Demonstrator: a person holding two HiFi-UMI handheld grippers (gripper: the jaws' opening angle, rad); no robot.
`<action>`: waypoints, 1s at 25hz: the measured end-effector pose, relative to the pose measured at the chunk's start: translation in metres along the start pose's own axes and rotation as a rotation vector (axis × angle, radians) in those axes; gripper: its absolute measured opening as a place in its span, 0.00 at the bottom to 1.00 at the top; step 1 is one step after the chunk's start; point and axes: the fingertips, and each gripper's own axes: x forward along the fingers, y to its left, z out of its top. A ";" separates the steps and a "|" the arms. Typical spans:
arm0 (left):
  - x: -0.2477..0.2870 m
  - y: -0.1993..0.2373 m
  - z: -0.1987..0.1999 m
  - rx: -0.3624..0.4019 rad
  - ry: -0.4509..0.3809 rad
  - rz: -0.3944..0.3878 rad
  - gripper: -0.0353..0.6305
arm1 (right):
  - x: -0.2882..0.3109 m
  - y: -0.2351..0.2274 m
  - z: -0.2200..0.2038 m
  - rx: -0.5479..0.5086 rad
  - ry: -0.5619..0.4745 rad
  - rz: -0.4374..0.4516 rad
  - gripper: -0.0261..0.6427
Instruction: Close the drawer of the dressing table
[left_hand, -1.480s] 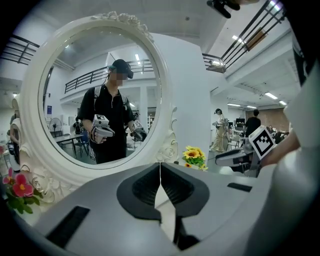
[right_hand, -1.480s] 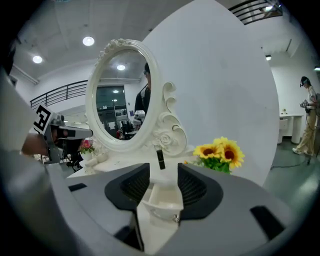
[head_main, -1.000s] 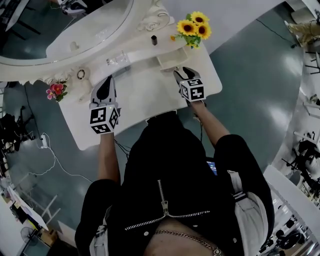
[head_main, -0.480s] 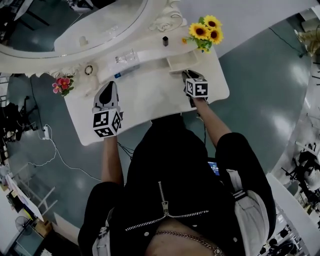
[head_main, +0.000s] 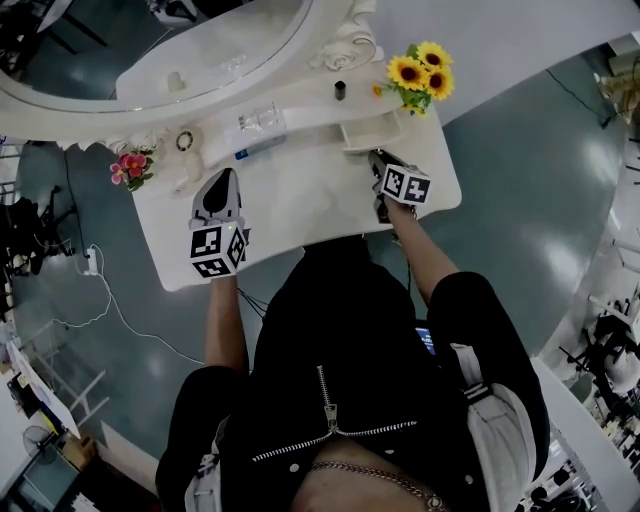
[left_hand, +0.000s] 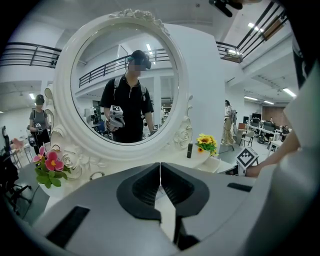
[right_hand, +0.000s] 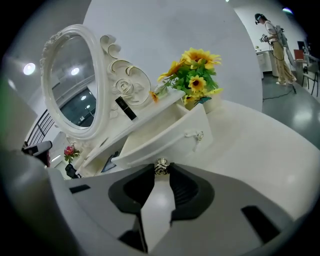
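Note:
The white dressing table (head_main: 300, 205) carries a small open drawer (head_main: 370, 133) at its back right, pulled out under the shelf. My right gripper (head_main: 378, 160) is at that drawer's front. In the right gripper view the drawer (right_hand: 165, 137) fills the middle, and a small metal knob (right_hand: 161, 166) on its front sits between my right gripper's (right_hand: 161, 170) closing jaws, touching both tips. My left gripper (head_main: 218, 195) hovers over the table's left half, shut (left_hand: 160, 167) on nothing, pointing at the oval mirror (left_hand: 125, 85).
Sunflowers (head_main: 420, 72) stand right behind the open drawer, with a black tube (head_main: 340, 90) on the shelf beside them. Pink flowers (head_main: 130, 165) sit at the table's left end. The table's front edge runs close to the person's body. A cable (head_main: 110, 310) lies on the floor, left.
My right gripper rolled, sank to the drawer's front and narrowed its jaws round the knob. My left gripper shifted a little over the table.

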 end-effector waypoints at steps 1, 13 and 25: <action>0.001 0.000 0.000 0.001 0.001 -0.001 0.09 | 0.000 0.000 0.000 0.009 -0.006 0.004 0.19; 0.005 -0.005 0.000 0.003 0.007 -0.012 0.09 | -0.006 -0.001 0.005 0.216 -0.096 0.085 0.18; 0.000 0.002 -0.004 -0.001 0.010 0.003 0.09 | 0.002 0.009 0.014 0.391 -0.165 0.140 0.18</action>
